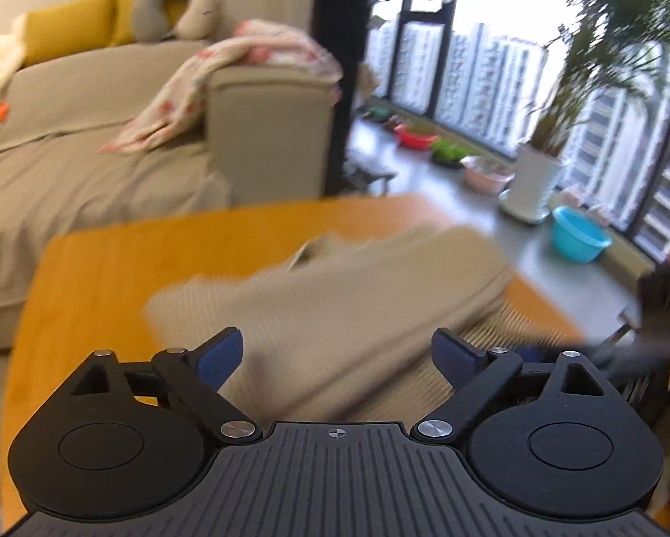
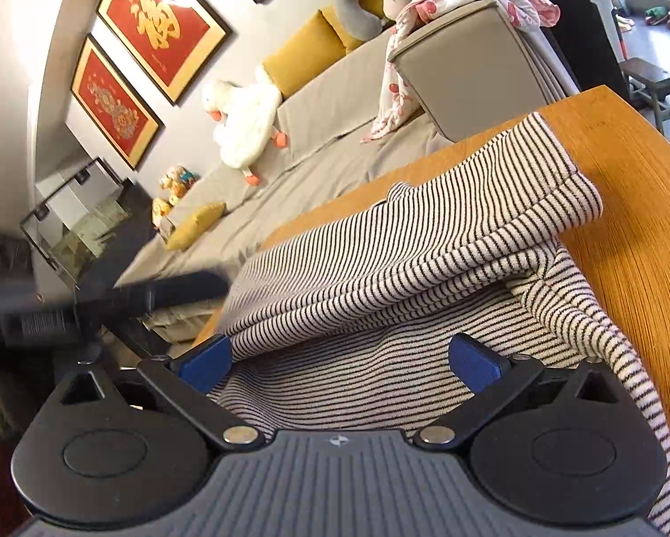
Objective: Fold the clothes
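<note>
Wide apart stand both sets of jaws, right gripper and left gripper alike, nothing clamped. Beneath them, the striped sweater lies on the orange table, one flap already doubled over. Folding looks partway done, I'd say: loose edges remain to tidy.

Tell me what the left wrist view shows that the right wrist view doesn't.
Left wrist only: tall windows, a white potted palm and a round blue plastic basin.
Right wrist only: red framed wall pictures and a white plush duck.
Both: the striped knit garment, folded on the orange wooden table, the beige sofa, and open tongs, left and right.
</note>
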The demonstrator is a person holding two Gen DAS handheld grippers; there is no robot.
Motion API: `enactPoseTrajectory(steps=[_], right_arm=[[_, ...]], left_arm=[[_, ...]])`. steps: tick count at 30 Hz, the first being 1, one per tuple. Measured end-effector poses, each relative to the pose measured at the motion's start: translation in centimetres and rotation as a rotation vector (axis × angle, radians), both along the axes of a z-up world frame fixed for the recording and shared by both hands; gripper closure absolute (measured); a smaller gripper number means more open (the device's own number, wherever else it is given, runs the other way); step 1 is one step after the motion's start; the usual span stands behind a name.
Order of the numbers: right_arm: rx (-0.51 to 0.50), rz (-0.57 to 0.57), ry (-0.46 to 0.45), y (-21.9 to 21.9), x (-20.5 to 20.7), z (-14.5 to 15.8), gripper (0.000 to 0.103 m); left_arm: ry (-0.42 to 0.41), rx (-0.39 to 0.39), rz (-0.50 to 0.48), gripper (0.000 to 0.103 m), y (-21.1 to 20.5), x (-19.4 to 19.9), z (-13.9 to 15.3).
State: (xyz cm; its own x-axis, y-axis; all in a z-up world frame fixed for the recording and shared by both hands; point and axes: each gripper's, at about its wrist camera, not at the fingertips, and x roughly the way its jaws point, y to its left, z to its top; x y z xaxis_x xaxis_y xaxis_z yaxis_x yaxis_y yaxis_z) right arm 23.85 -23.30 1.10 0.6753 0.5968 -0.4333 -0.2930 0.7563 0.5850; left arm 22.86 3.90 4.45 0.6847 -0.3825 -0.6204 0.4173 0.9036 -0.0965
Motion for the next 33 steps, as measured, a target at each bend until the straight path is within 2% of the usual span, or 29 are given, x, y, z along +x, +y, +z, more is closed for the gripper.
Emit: enactPoseTrajectory(steps=[6,11,13,14,16,17,19,21,22,25,27,30,33], right_arm=[[-0.129,0.045,-0.001,2.7,0.0,0.8,0.000],[-0.170,0.066,-0.013,4.3,-0.4,1.2,0.000],[-0.235,0.048,-0.060,4.4,-1.1,2.3,0.003],[-0.286,0.029,-0.112,4.3,-1.4,3.2,0.008],[-0.408,-0.044,-0.220,3.6,-1.8,5.4,0.010],[-0.452,-0.084,-0.249,3.0,-1.3,6.4,0.014],[-0.498,-0.143,-0.252,1.8,0.0,7.7,0.027],[-0.513,-0.145,-0.196,1.5,1.9,6.8,0.051],[-0.519,-0.142,-0.165,1.4,2.9,6.3,0.055],[-0.535,-0.135,-0.073,1.0,6.0,4.6,0.092],[-0.566,-0.102,-0.115,2.2,6.3,4.8,0.098],[-0.591,-0.073,-0.276,3.7,5.7,7.8,0.099],[-0.590,-0.100,-0.301,3.1,6.4,8.6,0.099]], left_arm=[[0.009,0.128,0.114,0.008,3.1,-0.3,-3.0],[0.021,0.126,0.217,0.007,6.6,0.9,-3.4],[0.018,0.114,0.204,0.007,7.1,0.8,-3.1],[0.016,0.107,0.197,0.007,7.3,0.7,-2.9],[0.011,0.091,0.178,0.007,7.6,0.5,-2.6],[0.006,0.074,0.155,0.007,7.5,0.4,-2.5],[-0.004,0.040,0.108,0.005,7.2,0.2,-2.2],[-0.011,0.034,0.081,0.005,6.3,0.4,-2.3],[-0.012,0.042,0.074,0.005,5.7,0.4,-2.4],[-0.011,0.043,0.065,0.005,4.7,0.5,-2.6],[-0.027,0.002,0.064,0.005,4.8,0.3,-1.9],[-0.070,-0.097,0.064,0.004,5.1,0.2,-0.2],[-0.111,-0.200,0.075,0.000,4.9,0.9,0.9]])
